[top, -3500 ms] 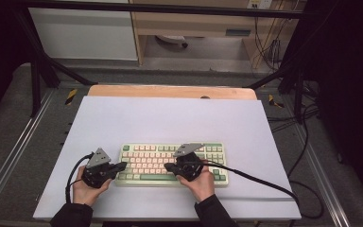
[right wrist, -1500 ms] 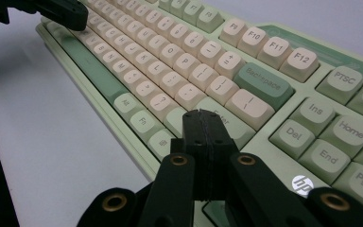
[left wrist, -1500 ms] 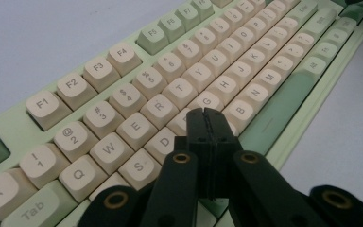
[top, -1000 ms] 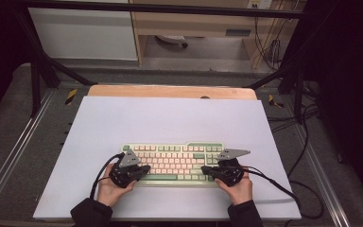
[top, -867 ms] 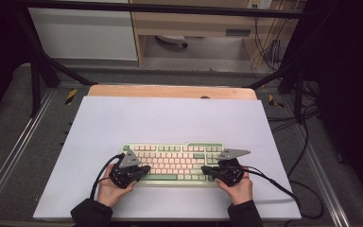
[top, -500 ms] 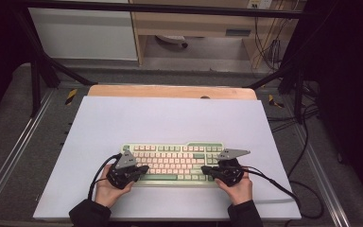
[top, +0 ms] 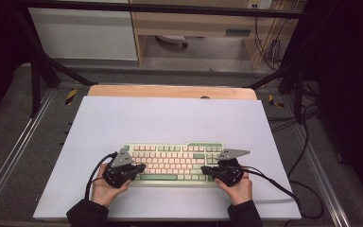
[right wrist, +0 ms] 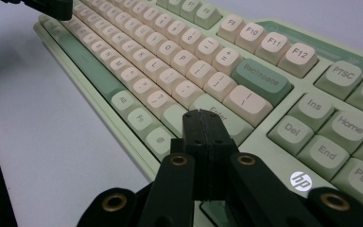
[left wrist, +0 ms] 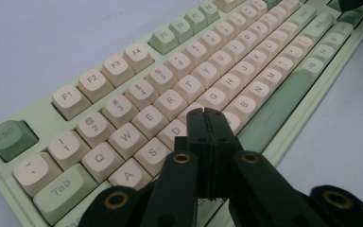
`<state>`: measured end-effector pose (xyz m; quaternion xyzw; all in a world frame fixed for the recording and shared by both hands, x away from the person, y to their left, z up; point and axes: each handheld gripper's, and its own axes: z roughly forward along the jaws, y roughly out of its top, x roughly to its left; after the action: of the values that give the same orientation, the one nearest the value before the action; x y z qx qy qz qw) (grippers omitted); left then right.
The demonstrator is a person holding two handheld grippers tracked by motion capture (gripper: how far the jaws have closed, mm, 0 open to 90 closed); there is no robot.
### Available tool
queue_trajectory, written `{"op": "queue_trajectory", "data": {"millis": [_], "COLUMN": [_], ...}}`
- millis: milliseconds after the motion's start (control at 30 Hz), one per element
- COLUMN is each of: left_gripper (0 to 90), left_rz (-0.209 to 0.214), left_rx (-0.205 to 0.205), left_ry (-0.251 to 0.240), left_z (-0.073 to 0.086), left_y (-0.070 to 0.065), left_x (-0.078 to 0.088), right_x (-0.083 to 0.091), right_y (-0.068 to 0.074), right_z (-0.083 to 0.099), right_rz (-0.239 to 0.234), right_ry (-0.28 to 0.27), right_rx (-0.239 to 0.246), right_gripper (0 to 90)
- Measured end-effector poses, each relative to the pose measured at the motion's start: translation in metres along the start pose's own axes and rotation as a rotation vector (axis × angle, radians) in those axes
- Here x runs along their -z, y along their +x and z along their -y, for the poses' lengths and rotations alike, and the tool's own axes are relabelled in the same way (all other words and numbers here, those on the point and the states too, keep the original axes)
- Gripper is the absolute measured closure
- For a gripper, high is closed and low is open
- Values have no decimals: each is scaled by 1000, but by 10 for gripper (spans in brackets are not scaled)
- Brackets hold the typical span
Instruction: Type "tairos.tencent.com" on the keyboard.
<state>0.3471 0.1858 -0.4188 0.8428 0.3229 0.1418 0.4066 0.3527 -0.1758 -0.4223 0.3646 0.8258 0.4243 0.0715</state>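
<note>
Your keyboard (top: 175, 161), pale green with cream keys, lies flat on the white tabletop (top: 170, 118), near its front edge and roughly centred, its long side parallel to that edge. Your left tongs (top: 139, 168) sit at the keyboard's left end, tips angled inward over the lower-left corner of the key field; your right tongs (top: 207, 170) sit at the right end, mirrored, tips pointing inward at the lower-right part of the main key block. Both pairs are pressed fully together, jaw against jaw, with nothing between them. In the left gripper view, the closed left tongs (left wrist: 207, 116) end over the home-row keys just right of D, with S (left wrist: 152, 152) and A (left wrist: 127, 176) beside the jaws and the green space bar (left wrist: 276, 111) running off to the upper right; whether the tips touch a keycap cannot be told. In the right gripper view, the closed right tongs (right wrist: 203, 118) end at the Enter key (right wrist: 220, 113), with Backspace (right wrist: 261, 80) beyond and the Del (right wrist: 290, 130) and End (right wrist: 326, 152) cluster to the right; contact here also cannot be judged. Each hand (top: 105, 189) grips its tool from the tabletop's near edge, cables trailing outward.
</note>
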Motion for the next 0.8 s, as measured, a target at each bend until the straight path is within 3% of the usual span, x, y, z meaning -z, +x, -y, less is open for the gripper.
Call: {"op": "queue_trajectory", "data": {"millis": [467,800], "left_gripper": [898,898], "left_rz": [-28,-55], "left_rx": [19,41], "left_ry": [-6,7], "left_z": [-14,-18], "left_y": [7,14], "left_x": [-2,-16], "right_x": [0,-1], "right_y": [0,0], "right_z": [0,0], "right_rz": [-3,-3], "right_ry": [4,5], "right_rx": [3,0], "right_gripper": [900,900]}}
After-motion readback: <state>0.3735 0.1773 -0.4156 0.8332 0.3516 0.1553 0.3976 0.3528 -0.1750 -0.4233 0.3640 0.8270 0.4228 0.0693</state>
